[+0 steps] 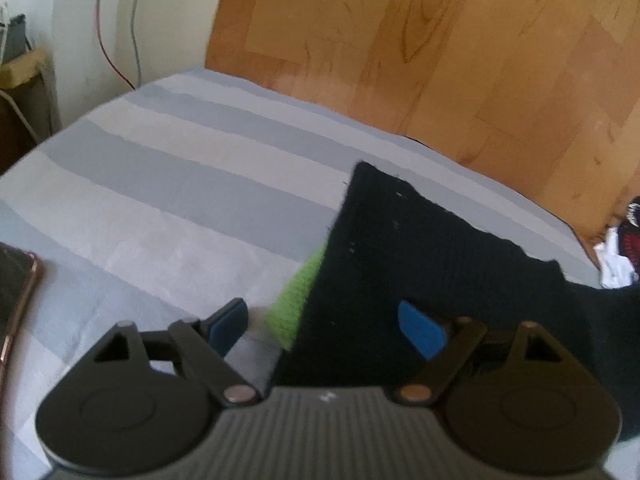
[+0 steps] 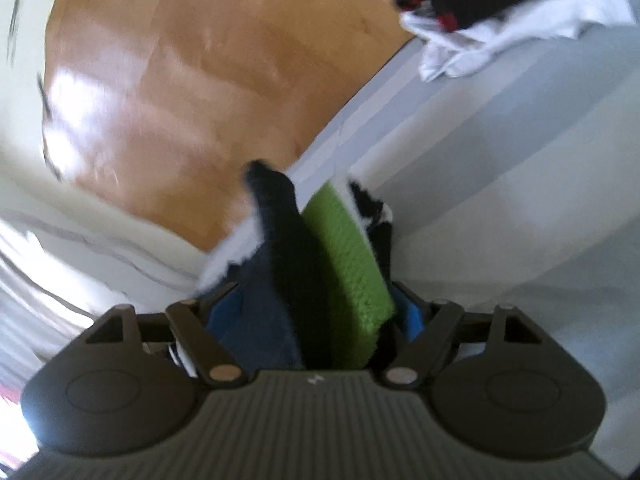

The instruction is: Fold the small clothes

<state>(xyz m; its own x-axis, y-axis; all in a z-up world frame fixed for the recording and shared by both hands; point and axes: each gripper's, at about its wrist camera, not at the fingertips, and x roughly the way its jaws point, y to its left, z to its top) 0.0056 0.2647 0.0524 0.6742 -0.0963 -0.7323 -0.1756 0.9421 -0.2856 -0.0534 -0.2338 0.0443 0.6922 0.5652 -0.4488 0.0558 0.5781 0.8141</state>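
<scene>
Right tool (image 2: 316,316) clamping blurred black-green sock (image 2: 348,264), left tool (image 1: 324,328) spread wide, sock partly hidden.

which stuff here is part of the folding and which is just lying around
Part of the job:
- black and green sock, between the right gripper fingers
- left gripper, open
- pile of clothes
- striped bedsheet

Lying about:
- phone
- cables

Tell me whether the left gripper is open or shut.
Open. The left gripper has blue-padded fingers spread wide; the black and green knit sock lies between, ungripped.
</scene>
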